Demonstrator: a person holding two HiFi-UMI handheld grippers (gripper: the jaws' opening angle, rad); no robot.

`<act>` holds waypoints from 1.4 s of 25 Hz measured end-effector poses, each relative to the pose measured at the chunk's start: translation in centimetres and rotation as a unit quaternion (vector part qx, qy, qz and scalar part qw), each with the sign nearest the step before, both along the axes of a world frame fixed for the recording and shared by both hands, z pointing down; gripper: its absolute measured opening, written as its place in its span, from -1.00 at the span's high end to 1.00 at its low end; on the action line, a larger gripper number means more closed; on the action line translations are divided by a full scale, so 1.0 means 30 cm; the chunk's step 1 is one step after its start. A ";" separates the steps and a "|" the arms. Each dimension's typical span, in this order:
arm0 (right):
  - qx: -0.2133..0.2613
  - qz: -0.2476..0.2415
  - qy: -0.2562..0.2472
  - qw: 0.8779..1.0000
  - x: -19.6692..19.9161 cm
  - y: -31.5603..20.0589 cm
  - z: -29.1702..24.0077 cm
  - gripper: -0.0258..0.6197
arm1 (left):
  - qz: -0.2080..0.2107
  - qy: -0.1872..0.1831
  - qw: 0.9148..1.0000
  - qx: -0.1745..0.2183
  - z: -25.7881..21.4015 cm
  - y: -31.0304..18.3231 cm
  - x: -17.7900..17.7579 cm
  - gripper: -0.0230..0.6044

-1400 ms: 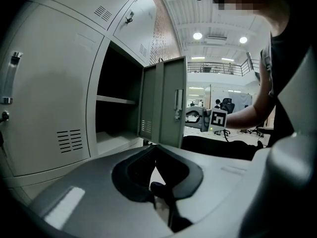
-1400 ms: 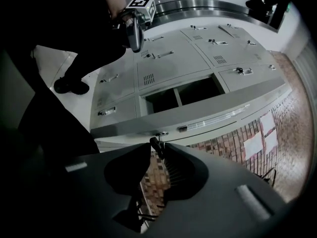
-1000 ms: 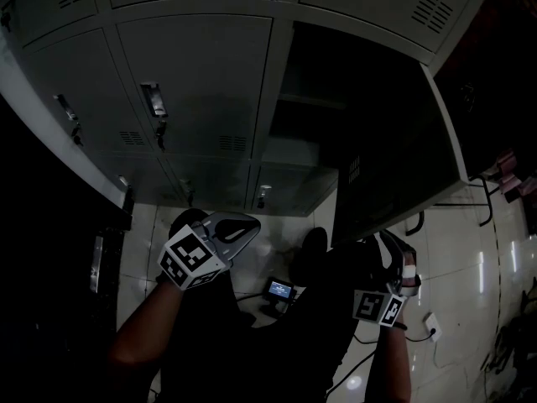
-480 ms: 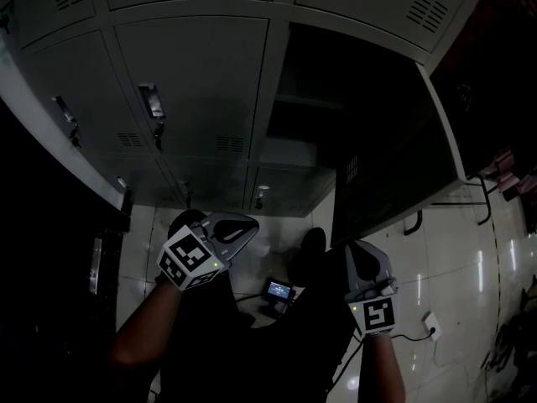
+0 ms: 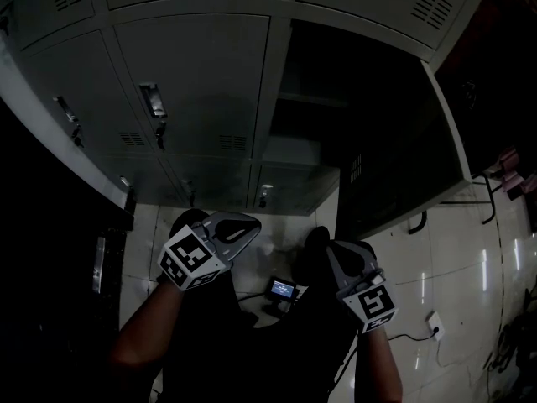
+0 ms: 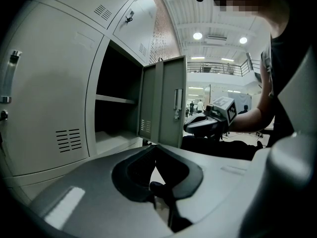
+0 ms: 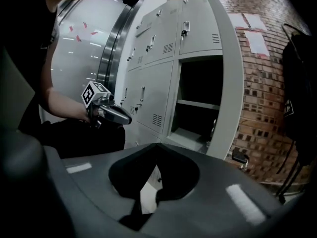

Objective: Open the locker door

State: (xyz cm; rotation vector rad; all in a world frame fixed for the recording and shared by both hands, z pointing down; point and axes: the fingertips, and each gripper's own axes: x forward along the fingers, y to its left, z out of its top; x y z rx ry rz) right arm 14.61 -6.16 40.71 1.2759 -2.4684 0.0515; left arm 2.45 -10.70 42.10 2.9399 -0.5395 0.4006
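Observation:
The grey locker's door (image 5: 401,170) stands swung wide open to the right, baring a dark compartment (image 5: 315,99) with one shelf. Both grippers hang low in front of the person's legs, well short of the lockers. My left gripper (image 5: 243,227) is shut and empty, its jaws meeting tip to tip (image 6: 157,147). Off to its right, my right gripper (image 5: 338,254) is also shut on nothing (image 7: 158,145), just left of the door's lower edge. From each gripper view I see the other gripper: the right gripper (image 6: 193,128) and the left gripper (image 7: 121,117). The door (image 6: 166,103) shows its inner face.
Closed locker doors with latch handles (image 5: 153,99) fill the left and top. A small device with a lit screen (image 5: 281,290) lies on the tiled floor, with a cable and wall socket (image 5: 434,321) to the right. A brick wall (image 7: 267,83) and a hanging black bag (image 7: 299,83) flank the lockers.
My right gripper has drawn back leftward from the door's lower edge and its jaws have gone from open to shut. The left gripper and the door have stayed put.

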 end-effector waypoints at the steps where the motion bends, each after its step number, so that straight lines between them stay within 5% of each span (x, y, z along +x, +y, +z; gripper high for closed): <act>1: -0.005 -0.002 -0.008 1.000 -0.001 0.000 0.002 0.92 | 0.000 -0.001 1.000 0.000 0.001 0.000 -0.001 0.89; 9: -0.018 0.022 -0.069 0.997 0.058 -0.007 -0.004 0.92 | -0.001 -0.006 1.000 -0.001 0.002 0.001 0.002 0.89; 35: -0.018 0.019 -0.053 0.998 0.043 -0.014 0.007 0.92 | -0.001 -0.006 1.000 0.004 -0.003 0.001 0.002 0.89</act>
